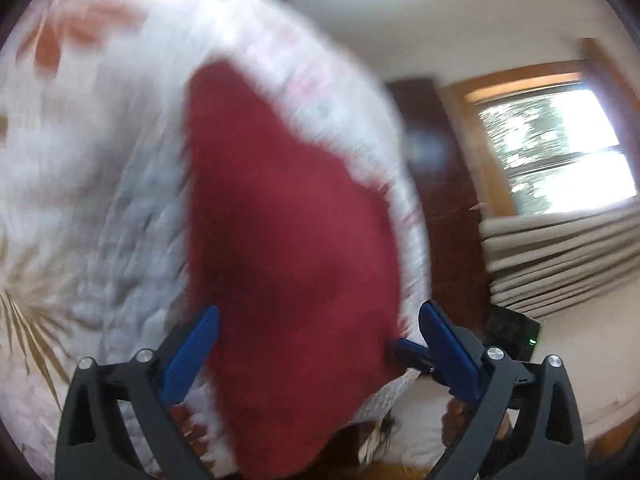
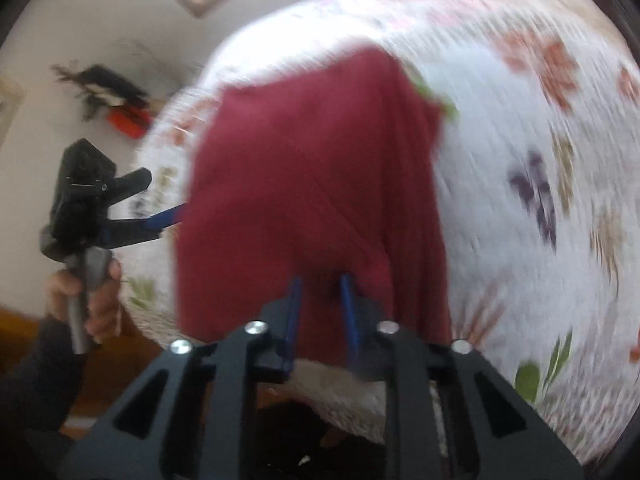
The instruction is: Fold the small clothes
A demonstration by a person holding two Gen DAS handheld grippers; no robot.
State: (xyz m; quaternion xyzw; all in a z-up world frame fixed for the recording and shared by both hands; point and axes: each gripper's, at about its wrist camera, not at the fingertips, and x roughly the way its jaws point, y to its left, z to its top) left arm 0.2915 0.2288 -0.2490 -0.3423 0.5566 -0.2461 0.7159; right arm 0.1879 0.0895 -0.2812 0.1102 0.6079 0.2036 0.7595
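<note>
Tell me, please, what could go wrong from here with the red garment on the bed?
1. The left tool stands wide open around the red garment, so that side may sag or slip.
2. The right tool is nearly closed on an edge fold, though blur hides how firm that grip is; a tug could free it.
3. Both views are motion-blurred over the floral bedspread; fast moves could bunch the cloth.

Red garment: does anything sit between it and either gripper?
Nothing visible. The right gripper is closed on the red garment; the left gripper is open around its other edge, over the floral bedspread.
</note>
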